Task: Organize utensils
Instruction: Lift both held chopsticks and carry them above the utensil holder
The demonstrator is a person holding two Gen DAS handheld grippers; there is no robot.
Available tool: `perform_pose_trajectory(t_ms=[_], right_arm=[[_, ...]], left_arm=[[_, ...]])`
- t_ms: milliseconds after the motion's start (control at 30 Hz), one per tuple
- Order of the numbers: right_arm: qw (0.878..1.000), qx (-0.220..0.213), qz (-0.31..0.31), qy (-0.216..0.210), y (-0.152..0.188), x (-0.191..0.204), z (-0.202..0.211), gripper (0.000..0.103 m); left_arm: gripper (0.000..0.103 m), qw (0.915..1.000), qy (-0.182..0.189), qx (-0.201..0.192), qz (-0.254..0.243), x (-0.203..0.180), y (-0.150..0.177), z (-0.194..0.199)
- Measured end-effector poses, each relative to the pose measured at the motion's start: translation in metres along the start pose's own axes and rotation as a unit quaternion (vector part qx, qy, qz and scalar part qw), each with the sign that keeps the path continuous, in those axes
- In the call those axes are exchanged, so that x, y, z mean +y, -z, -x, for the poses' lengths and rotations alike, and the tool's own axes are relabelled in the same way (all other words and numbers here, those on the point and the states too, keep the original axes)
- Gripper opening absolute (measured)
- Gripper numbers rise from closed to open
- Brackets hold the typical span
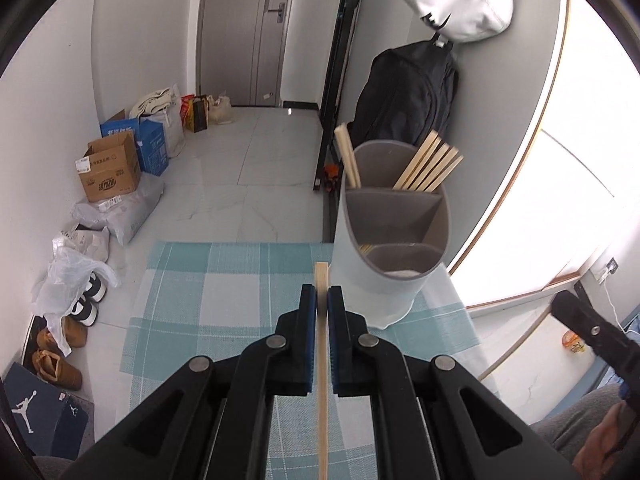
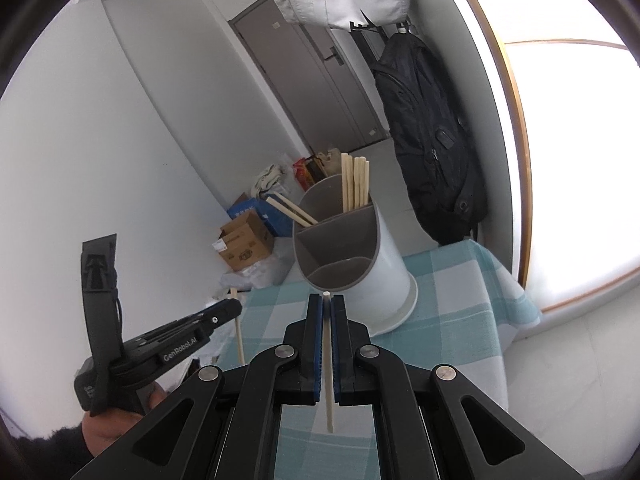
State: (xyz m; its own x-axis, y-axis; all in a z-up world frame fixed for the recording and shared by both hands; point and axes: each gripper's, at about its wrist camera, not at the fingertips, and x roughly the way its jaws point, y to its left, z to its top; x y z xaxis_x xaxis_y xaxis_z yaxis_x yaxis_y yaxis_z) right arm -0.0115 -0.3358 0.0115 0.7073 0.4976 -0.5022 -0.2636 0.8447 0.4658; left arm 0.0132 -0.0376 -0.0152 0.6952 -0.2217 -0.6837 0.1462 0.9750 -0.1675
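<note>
Left wrist view: left gripper [image 1: 322, 300] pinching a pale square-section wooden chopstick [image 1: 322, 380], pads tight on it mid-frame, tip poking just past the fingertips. Grey-lined white cylindrical utensil holder w/ three compartments [image 1: 384, 280] sits right of centre on the teal-and-white checked tablecloth [image 1: 224, 280]; far compartment already has wooden chopsticks [image 1: 432, 168] leaning both ways, middle one looks empty, near one has a bit of wood showing at its left edge. Right wrist view: right gripper [image 2: 326, 305] clamped on a thinner cream round chopstick [image 2: 329, 360], holder just above it in frame. Left stick is off the cloth, so step in hand looks like carry + drop into holder. Tips: swing right and up over the rim, tilt stick near-vertical, lower tip inside the far compartment before letting go, avoid knocking the leaning sticks. Do one hand at a time so grippers don't clash at the rim.
</note>
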Motion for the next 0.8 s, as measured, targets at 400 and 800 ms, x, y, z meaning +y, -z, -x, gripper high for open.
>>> perform_pose_trajectory(t_ms=[400, 800], right_arm=[[1.000, -0.009, 0.024, 0.003, -0.014, 0.025, 0.001, 0.003], [0.998, -0.026, 0.058, -0.016, -0.088, 0.055, 0.014, 0.003]], left_arm=[[0.002, 0.9995, 0.014, -0.029, -0.004, -0.002, -0.017, 0.026], [0.002, 0.9971, 0.048, -0.056, 0.016, -0.008, -0.084, 0.039]])
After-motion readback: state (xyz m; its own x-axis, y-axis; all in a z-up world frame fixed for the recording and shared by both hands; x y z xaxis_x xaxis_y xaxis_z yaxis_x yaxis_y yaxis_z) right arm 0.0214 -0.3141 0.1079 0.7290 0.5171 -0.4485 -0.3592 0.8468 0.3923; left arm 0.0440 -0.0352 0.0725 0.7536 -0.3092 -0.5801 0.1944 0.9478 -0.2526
